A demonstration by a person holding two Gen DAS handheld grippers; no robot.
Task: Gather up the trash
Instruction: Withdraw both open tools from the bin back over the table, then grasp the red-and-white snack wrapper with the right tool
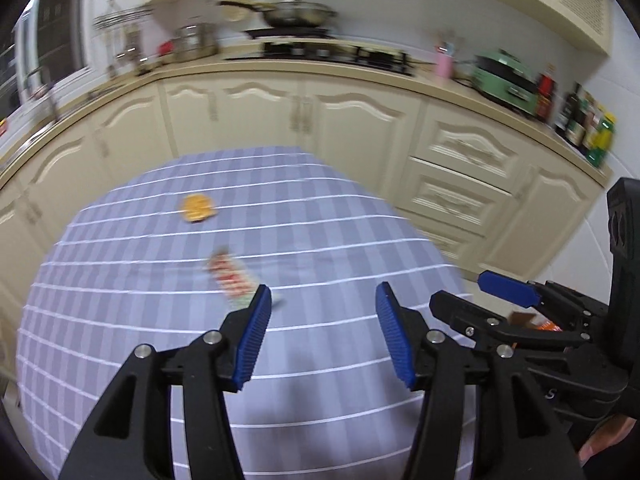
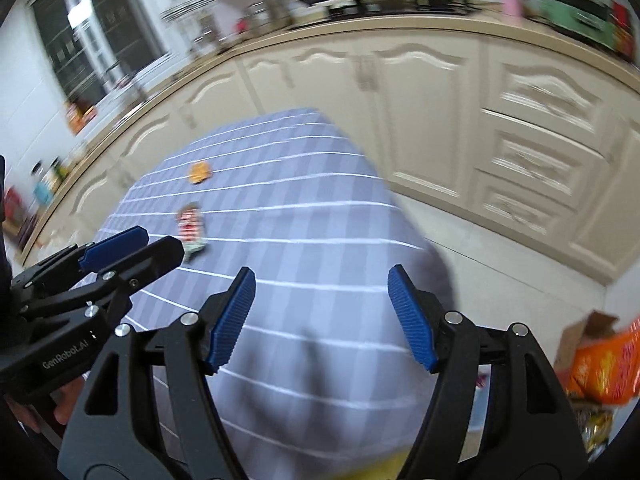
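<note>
A red-and-white snack wrapper (image 1: 231, 279) lies on the blue checked tablecloth (image 1: 160, 320), just beyond my left gripper's left finger; it also shows in the right wrist view (image 2: 191, 229). An orange round piece of trash (image 1: 197, 207) lies farther back on the cloth, also seen in the right wrist view (image 2: 199, 172). My left gripper (image 1: 324, 304) is open and empty above the table. My right gripper (image 2: 322, 284) is open and empty over the table's right part. Each gripper appears in the other's view, the right one (image 1: 508, 292) and the left one (image 2: 116, 248).
A cardboard box with orange packaging (image 2: 600, 352) stands on the floor at the lower right. Cream kitchen cabinets (image 1: 352, 120) and a counter with a pan (image 1: 296, 14), a green appliance (image 1: 508, 80) and bottles (image 1: 576, 116) run behind the table.
</note>
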